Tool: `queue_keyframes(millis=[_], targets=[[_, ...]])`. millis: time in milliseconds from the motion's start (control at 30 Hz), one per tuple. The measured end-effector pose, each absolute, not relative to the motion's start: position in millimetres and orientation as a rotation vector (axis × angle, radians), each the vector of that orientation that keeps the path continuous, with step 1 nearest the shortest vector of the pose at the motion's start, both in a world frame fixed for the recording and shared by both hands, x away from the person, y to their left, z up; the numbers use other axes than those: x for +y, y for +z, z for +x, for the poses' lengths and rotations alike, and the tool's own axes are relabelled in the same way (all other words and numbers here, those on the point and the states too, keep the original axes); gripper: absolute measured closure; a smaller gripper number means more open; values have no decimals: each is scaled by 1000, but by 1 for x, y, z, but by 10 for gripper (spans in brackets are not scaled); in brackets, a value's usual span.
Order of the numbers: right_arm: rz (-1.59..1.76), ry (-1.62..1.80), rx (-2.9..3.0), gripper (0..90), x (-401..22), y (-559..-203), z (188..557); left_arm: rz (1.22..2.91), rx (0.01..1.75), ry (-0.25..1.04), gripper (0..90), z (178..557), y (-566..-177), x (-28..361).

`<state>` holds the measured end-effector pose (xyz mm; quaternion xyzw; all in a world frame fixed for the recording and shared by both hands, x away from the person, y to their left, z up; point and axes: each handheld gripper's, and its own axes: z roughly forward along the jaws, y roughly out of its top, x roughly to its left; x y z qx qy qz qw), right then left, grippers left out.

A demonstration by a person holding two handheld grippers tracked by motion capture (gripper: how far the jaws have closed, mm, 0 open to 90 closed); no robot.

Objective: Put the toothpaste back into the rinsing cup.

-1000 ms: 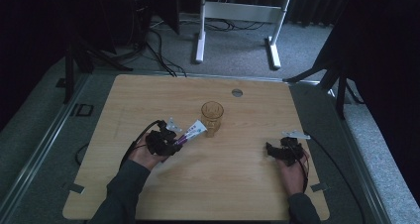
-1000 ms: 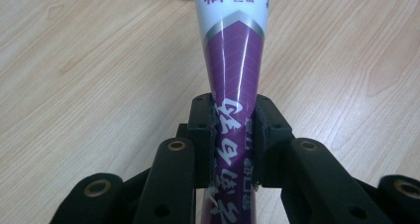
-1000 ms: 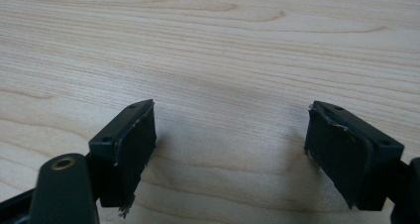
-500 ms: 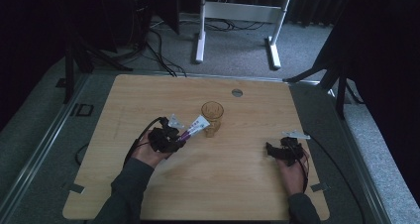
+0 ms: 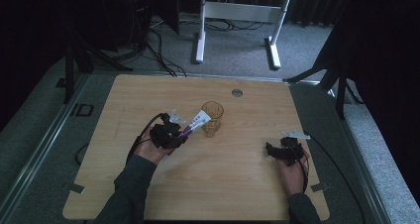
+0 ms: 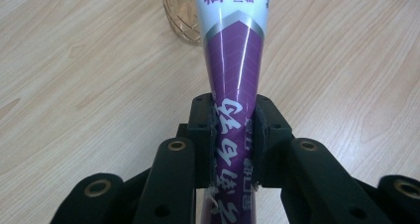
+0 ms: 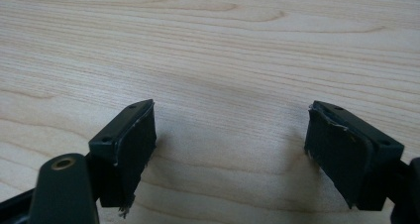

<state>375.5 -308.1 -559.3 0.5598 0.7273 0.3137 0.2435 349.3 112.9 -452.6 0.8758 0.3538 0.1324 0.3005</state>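
Pointing its long axis at the cup [image 5: 212, 118] just beyond, seemingly short of the rim, the tube [image 6: 233, 75] is clamped in the left gripper [image 6: 233, 135], the nearer one.

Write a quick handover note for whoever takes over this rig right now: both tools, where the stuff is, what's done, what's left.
Left tool: shut on the purple-and-white tube, tube's far end at the wire cup.
Right tool: open, nothing in it, low over the table at the right.
Done: tube gripped and brought to the cup.
Left, probably: put the tube in the cup, then release.
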Motion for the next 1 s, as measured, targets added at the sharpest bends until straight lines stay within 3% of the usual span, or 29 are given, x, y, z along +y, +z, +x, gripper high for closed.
queue_keyframes(millis=[1000], targets=[[1528, 857, 1986, 195, -308, -559, 376, 2205, 990, 422, 741, 363, -439, 109]])
